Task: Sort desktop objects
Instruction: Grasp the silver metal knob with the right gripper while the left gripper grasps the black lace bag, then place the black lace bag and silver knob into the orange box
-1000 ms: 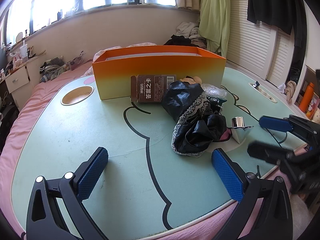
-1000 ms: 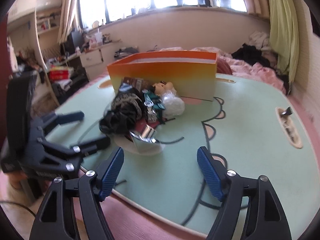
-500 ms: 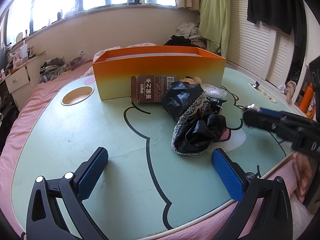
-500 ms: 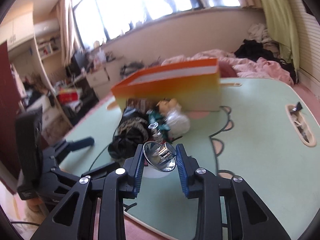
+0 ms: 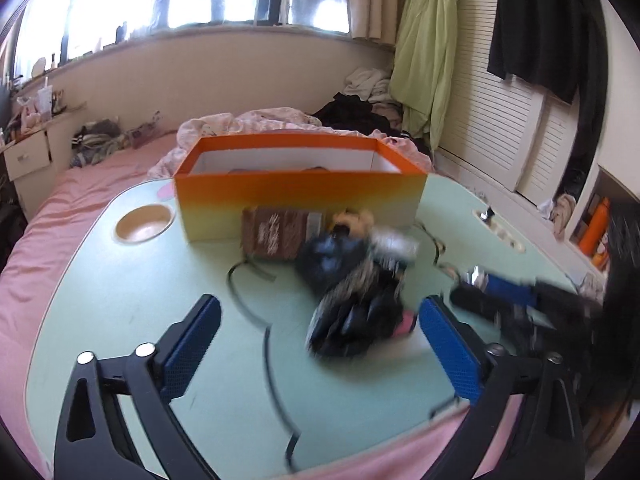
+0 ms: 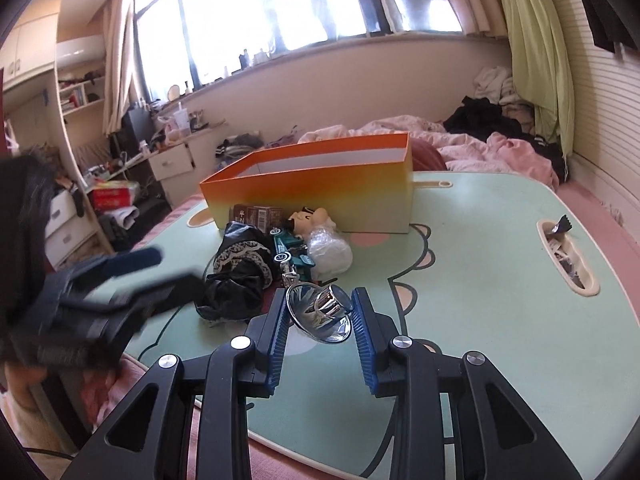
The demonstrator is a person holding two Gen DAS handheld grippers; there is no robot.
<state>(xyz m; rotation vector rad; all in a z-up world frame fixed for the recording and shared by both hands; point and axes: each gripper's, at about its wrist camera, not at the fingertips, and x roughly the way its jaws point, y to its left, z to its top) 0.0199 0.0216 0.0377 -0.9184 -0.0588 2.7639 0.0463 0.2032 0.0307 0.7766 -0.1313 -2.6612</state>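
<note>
Right gripper [image 6: 320,322] clamping chrome funnel [image 6: 322,314], spout pointing up-right toward orange box [image 6: 320,194], axis tilted. Left gripper [image 5: 320,350] closing from wide, gripping nothing.

Green table [image 6: 480,264] with orange box [image 6: 320,192], clutter [image 6: 280,256]

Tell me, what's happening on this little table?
A person with a gripper in each hand is sorting clutter on the green table. The right gripper is clamped on a shiny metal funnel, held up off the table. The left gripper holds nothing; its jaws are closing a little above the black cloth. A card box, a toy car and a figurine lie in front of the orange box.
</note>
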